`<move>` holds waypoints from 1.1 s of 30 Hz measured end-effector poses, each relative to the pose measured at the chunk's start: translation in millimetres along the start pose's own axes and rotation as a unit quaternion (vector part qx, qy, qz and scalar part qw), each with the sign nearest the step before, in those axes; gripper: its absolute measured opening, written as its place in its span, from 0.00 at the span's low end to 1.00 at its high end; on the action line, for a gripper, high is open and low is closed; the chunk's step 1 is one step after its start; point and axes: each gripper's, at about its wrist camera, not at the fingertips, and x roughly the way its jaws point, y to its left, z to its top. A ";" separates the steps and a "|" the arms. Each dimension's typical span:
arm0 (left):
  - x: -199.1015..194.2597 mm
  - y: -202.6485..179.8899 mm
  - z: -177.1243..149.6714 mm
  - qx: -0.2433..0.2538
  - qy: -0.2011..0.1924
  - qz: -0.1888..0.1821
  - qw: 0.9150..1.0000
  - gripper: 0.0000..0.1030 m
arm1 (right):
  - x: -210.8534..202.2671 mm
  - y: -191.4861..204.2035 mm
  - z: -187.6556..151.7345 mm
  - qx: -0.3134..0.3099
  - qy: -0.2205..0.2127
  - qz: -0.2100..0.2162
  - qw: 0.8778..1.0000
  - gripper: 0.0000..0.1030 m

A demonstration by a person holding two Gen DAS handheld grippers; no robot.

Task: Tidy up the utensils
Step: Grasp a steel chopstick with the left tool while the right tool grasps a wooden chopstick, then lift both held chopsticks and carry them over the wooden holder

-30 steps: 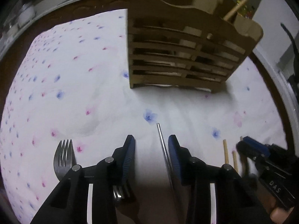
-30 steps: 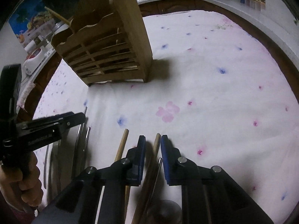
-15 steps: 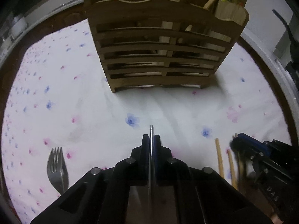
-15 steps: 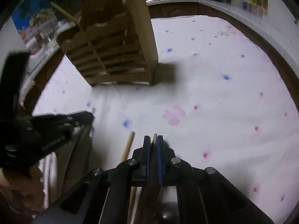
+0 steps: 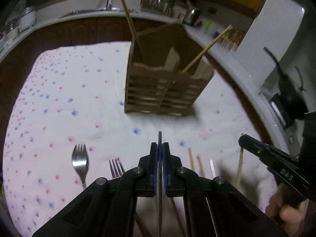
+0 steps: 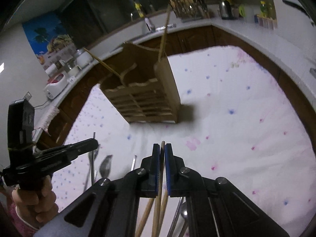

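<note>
A thin metal utensil (image 5: 159, 138) is pinched between the closed fingers of the left tool (image 5: 160, 148), its tip poking forward above the tabletop (image 5: 59, 102). The right tool (image 6: 162, 150) is clamped on a chopstick (image 6: 162, 145). Ahead of both stands the wooden rack (image 5: 164, 90) with 2 chopsticks (image 5: 205, 49) leaning in it. On the flowered cloth lie 2 forks (image 5: 80, 158) to the left and loose chopsticks (image 5: 190, 156) between the tools. A spoon (image 6: 105, 166) lies near the left tool.
</note>
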 end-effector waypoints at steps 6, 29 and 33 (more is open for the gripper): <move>-64.9 3.0 -19.0 0.000 -0.046 -0.016 0.999 0.02 | -38.0 15.4 3.0 -0.012 -0.035 0.013 0.999 0.04; -152.5 -7.5 -63.5 0.023 -0.098 -0.019 0.995 0.02 | -104.0 31.5 -15.0 -0.037 -0.087 0.027 0.995 0.04; -165.8 -3.6 -65.9 0.018 -0.119 -0.023 0.992 0.02 | -117.4 38.1 -12.0 -0.043 -0.104 0.030 0.993 0.04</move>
